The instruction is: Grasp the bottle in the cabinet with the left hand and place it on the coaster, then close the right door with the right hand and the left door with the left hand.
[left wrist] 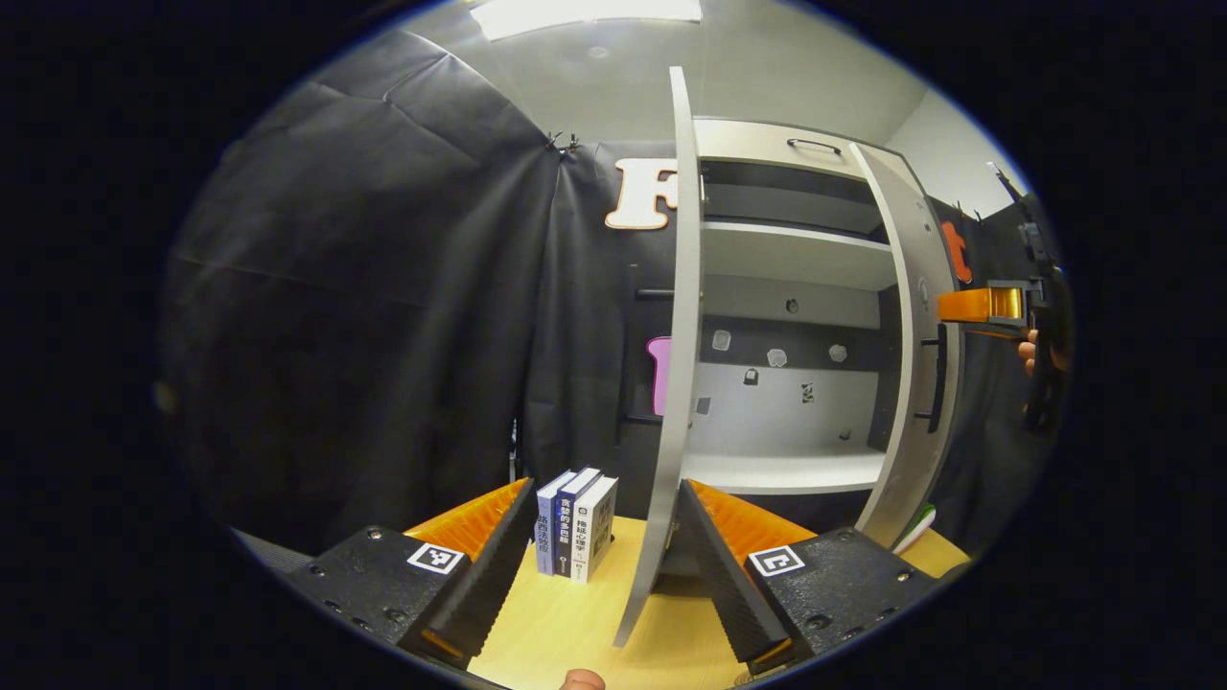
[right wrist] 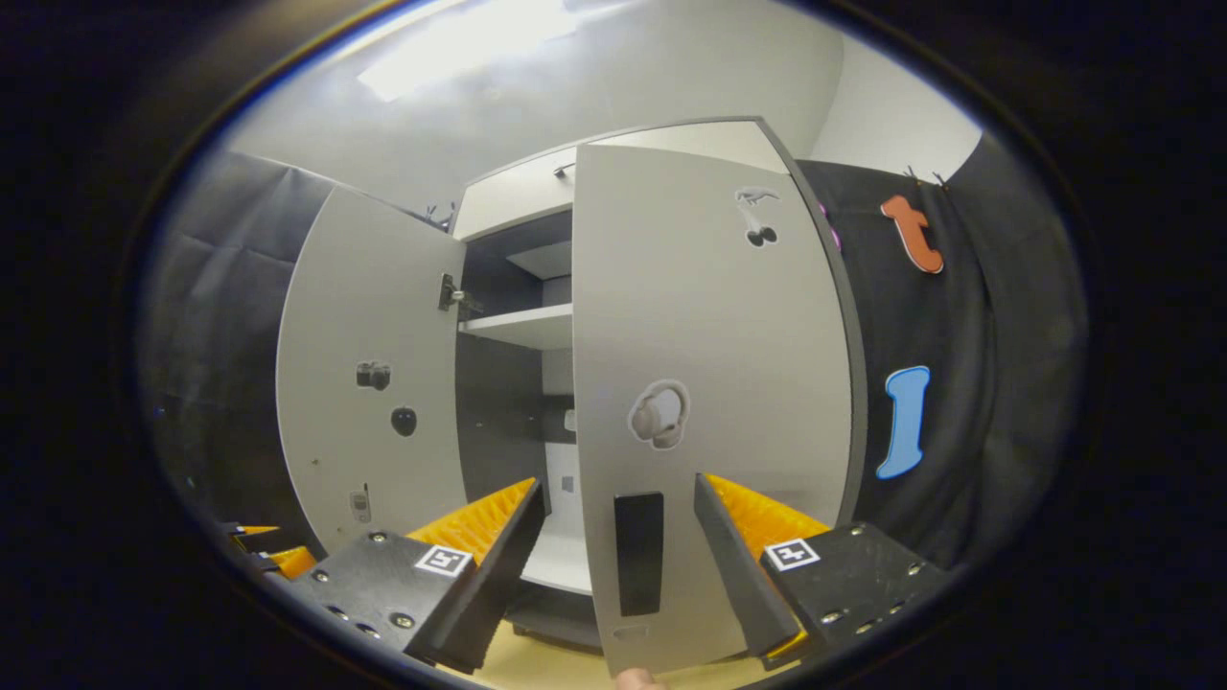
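1. Gaping wide, the left gripper (left wrist: 606, 565) is seen with the edge of the left door (left wrist: 671, 383) standing between its fingers, nothing being pinched.
2. The right gripper (right wrist: 618, 565) is likewise spread apart, with the right door (right wrist: 709, 383) close in front of it and that door's dark handle (right wrist: 638, 553) between the fingers; contact cannot be told.
3. A pale wooden table (left wrist: 566, 623) is shown beneath, with three upright books (left wrist: 575, 522) beside the left door.
4. Black cloth is hung around the booth.
5. The cabinet (left wrist: 786, 287) is shown with both doors ajar; bare white shelves (left wrist: 786, 470) are visible inside.
6. Where the bottle and coaster stand cannot be told.
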The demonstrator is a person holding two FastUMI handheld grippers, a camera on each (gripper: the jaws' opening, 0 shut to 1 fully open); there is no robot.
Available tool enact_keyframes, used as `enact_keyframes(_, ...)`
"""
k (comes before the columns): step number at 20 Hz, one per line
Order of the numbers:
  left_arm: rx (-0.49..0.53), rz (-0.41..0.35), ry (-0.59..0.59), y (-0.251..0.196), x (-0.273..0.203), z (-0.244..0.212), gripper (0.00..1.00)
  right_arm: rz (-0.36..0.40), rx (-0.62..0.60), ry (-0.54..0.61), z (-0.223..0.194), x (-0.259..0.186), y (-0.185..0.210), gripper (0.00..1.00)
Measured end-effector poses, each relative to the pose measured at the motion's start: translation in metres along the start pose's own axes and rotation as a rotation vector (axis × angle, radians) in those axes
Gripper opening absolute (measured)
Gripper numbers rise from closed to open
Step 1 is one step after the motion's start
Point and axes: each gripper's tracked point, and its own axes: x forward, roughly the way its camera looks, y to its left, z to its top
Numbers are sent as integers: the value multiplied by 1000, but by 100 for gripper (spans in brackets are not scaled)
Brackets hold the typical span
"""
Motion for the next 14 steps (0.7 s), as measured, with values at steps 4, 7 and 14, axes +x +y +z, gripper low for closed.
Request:
enact_keyframes(4, 2, 2, 0, 12, 12, 0, 92, -27, -10, -3, 0, 2, -1, 95)
enact_keyframes(7, -4, 4, 4, 19, 22, -3, 92, -48, -19, -7, -1, -1, -4, 95)
enact_keyframes(14, -14, -4, 17, 27, 42, -10, 92, -86, -30, -23, 3, -6, -10, 95)
